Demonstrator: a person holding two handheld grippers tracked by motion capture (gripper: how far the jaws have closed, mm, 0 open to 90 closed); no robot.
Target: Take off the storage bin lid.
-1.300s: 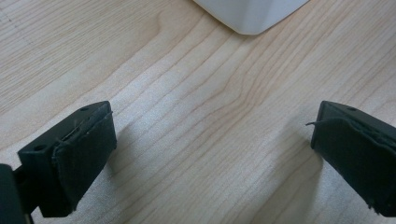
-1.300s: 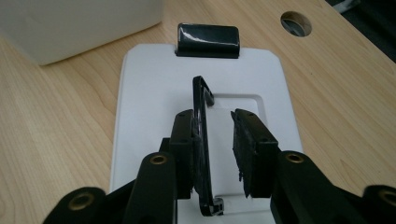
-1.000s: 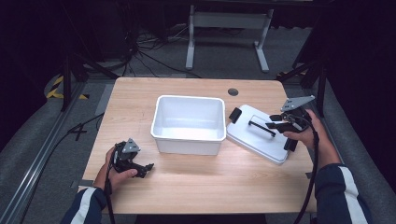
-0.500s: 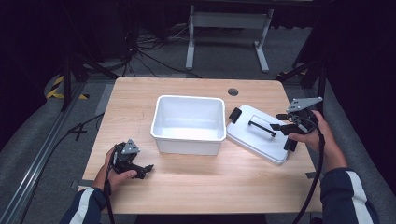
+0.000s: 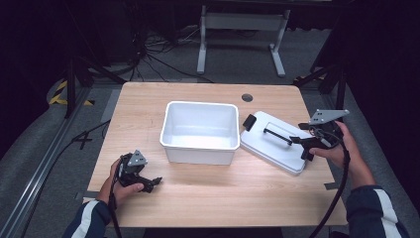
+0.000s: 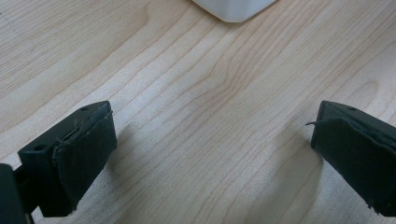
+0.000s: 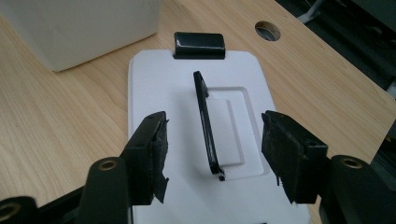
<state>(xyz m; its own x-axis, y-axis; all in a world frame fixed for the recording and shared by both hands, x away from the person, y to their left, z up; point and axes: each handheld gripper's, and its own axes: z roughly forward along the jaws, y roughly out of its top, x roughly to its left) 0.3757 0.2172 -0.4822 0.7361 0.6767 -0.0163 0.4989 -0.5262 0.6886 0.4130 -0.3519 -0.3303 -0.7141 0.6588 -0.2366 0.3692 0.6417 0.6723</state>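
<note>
Right gripper (image 7: 212, 154) hangs over the white lid (image 5: 275, 144), its jaws just spread wider on either side of the black handle (image 7: 205, 121) without touching it. That lid lies flat just right of the open white bin (image 5: 199, 131). Left gripper (image 5: 148, 182) rests spread and empty at the table's (image 5: 223, 198) near-left.

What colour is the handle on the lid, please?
Black; the handle on the white lid shows best in the right gripper view.
</note>
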